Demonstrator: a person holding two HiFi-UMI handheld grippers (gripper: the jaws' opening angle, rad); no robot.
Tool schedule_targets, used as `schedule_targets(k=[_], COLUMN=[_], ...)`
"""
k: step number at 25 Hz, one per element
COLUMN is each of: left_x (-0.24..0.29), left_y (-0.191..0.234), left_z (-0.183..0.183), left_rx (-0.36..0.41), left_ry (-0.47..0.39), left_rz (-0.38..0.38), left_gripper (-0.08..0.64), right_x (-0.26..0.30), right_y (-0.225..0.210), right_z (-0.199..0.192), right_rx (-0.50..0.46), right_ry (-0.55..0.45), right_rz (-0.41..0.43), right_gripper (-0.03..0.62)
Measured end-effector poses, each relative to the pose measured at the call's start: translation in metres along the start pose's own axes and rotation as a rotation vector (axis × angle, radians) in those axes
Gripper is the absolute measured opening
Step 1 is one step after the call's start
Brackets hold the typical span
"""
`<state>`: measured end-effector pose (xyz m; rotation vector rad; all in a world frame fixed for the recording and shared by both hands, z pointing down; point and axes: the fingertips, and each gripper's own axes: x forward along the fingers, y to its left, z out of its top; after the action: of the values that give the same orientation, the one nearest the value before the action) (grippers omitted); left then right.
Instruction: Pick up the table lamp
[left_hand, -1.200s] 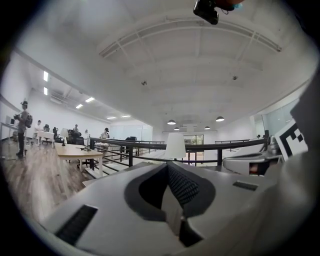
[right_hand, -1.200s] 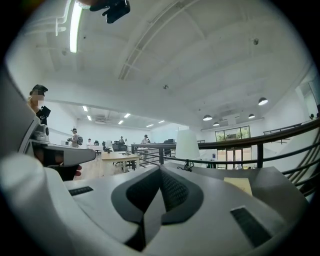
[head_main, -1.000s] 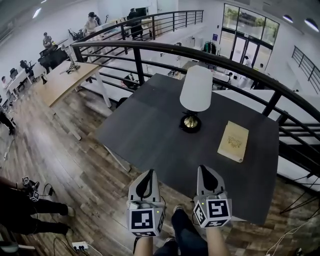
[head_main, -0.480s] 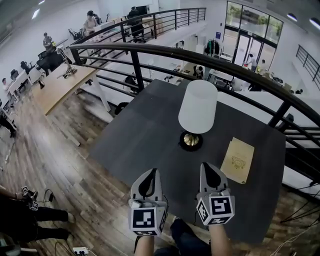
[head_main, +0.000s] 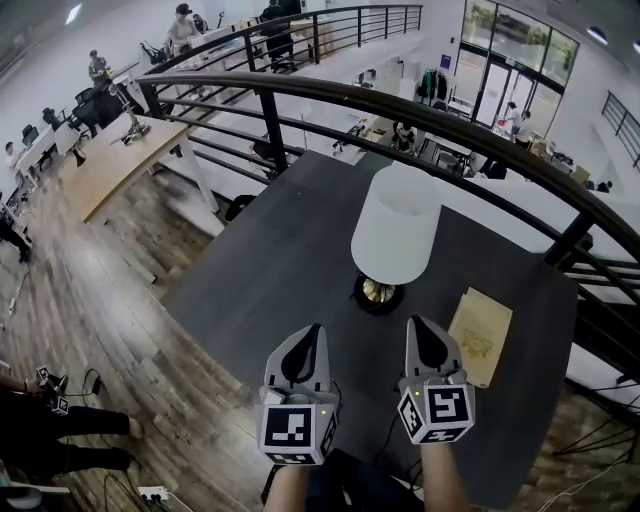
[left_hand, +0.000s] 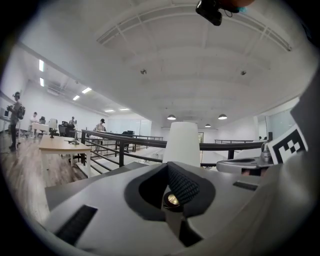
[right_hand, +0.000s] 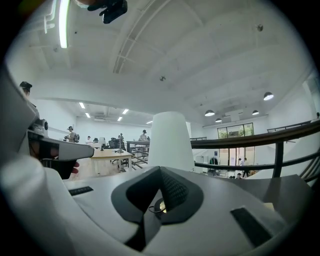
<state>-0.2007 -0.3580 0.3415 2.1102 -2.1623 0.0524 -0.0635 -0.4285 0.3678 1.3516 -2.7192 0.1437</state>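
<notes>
The table lamp stands upright near the middle of the dark table, with a white tapered shade and a brass and black base. My left gripper and right gripper hover side by side above the table's near part, both shut and empty, pointing at the lamp and short of it. In the left gripper view the shade rises just beyond the shut left gripper. The right gripper view shows the shade above the closed right gripper.
A tan booklet lies on the table right of the lamp. A black railing curves behind the table, with a drop to a lower floor beyond. A wooden desk stands at the far left on the wood floor.
Both grippers, still shut, have moved forward over the table toward the lamp, which now looms larger and closer in the head view.
</notes>
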Motion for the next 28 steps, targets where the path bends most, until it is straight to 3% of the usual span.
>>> schedule_targets(k=[17,28], left_x=[0.051,0.093], left_y=[-0.011,-0.024], left_z=[-0.018,-0.032], left_rx=[-0.111,-0.284], left_ry=[0.045,0.067], left_rz=[-0.108,-0.297], left_gripper=[0.012,0.031], right_x=[0.035,0.073], right_y=[-0.019,-0.032], right_z=[-0.03,-0.06], right_rx=[-0.041,-0.012], right_ry=[0.061,0.116], right_rz=[-0.003,-0.045], right_gripper=[-0.006,-0.006])
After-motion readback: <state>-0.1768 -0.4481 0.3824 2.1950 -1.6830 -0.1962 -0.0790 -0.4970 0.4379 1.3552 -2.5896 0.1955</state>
